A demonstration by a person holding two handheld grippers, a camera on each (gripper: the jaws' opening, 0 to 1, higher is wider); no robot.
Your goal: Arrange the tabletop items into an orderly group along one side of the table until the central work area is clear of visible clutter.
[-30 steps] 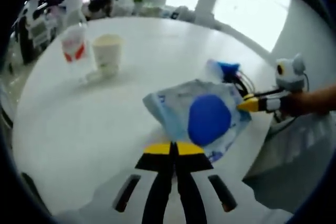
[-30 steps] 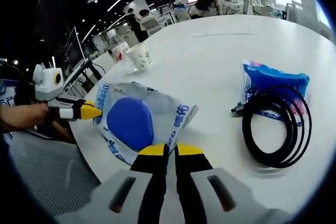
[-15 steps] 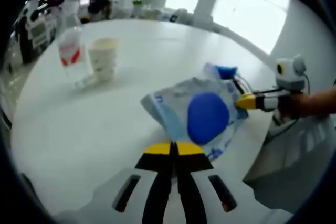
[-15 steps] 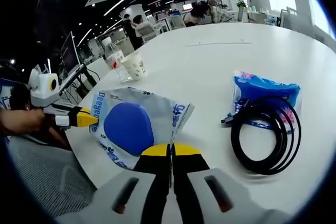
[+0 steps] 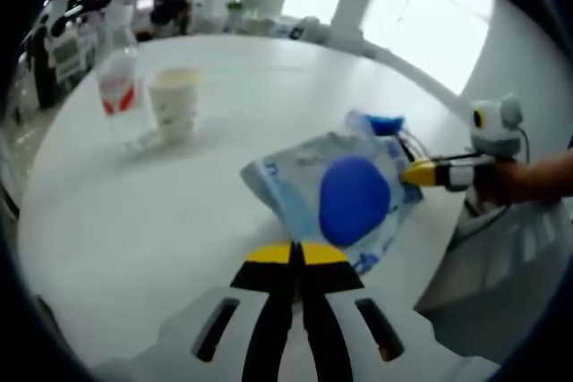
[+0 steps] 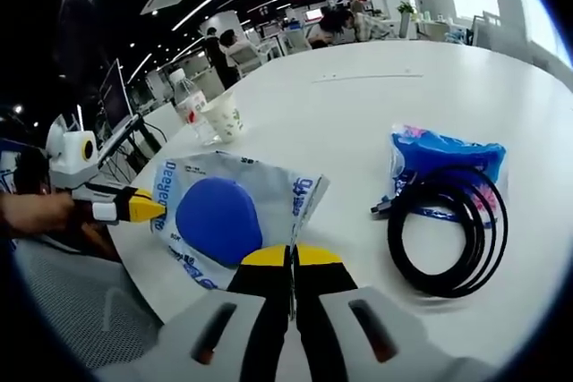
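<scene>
A pale blue plastic bag with a big blue disc (image 5: 351,199) (image 6: 222,215) hangs between my two grippers near the table's edge. My left gripper (image 5: 296,253) is shut on one edge of the bag and enters the right gripper view from the left (image 6: 148,210). On the opposite edge my right gripper (image 6: 291,257) is shut, and it reaches into the left gripper view from the right (image 5: 419,174). A coiled black cable (image 6: 448,225) lies partly on a small blue packet (image 6: 445,151) (image 5: 380,121) just past the bag.
A clear water bottle with a red label (image 5: 119,87) (image 6: 189,106) and a paper cup (image 5: 175,98) (image 6: 222,117) stand together at the far side of the round white table (image 5: 134,212) (image 6: 358,105). Office desks and people sit beyond. A hand (image 5: 528,176) holds the right gripper.
The right gripper view has shifted slightly, so the cable and packet sit a little further left in it. The bag stays held between both shut grippers. The left gripper view hardly differs.
</scene>
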